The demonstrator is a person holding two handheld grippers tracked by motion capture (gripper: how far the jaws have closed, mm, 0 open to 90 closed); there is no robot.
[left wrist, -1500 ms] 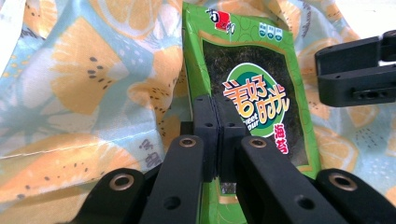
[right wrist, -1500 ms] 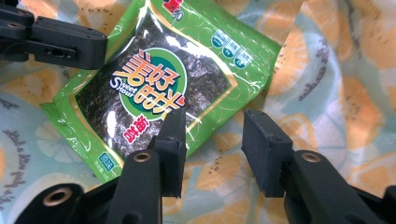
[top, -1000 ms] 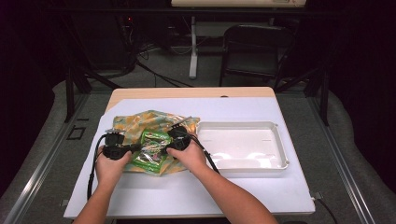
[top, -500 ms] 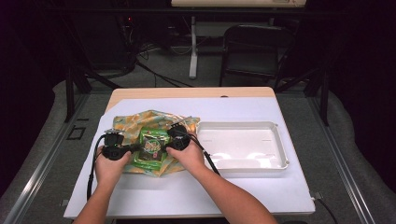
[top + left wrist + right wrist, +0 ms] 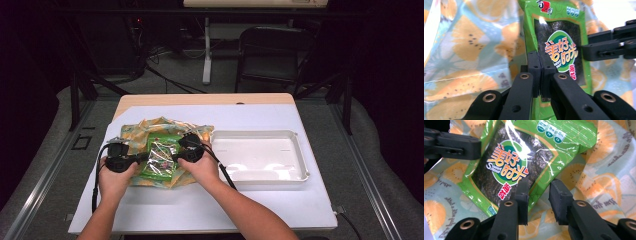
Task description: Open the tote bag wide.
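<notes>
- Snack packet (image 5: 159,159): flat green foil pouch with a clear window showing dark contents, glossy and crinkled; it lies on the cloth between the two grippers, near the middle-left of the worktop
- Cloth (image 5: 131,131): thin printed fabric with orange fruit slices on pale blue, rumpled, spread under the packet, likely as a wrap or liner
- Left gripper (image 5: 540,72): black plastic jaws clenched on the packet's edge, pads pressed together with the foil rim between them; judged to be pinning that side so the packet stays put
- Right gripper (image 5: 539,200): jaws parted, straddling the opposite edge of the packet, one pad over the foil and one over the cloth; nothing grasped, judged to be lining up for a hold
- Tray (image 5: 299,150): white shallow rectangular plastic tray with rounded corners, smooth and bare, just beside the cloth on the right; a likely place for the packet
- Worktop (image 5: 210,205): white sheet over a wooden top, matte and flat
</notes>
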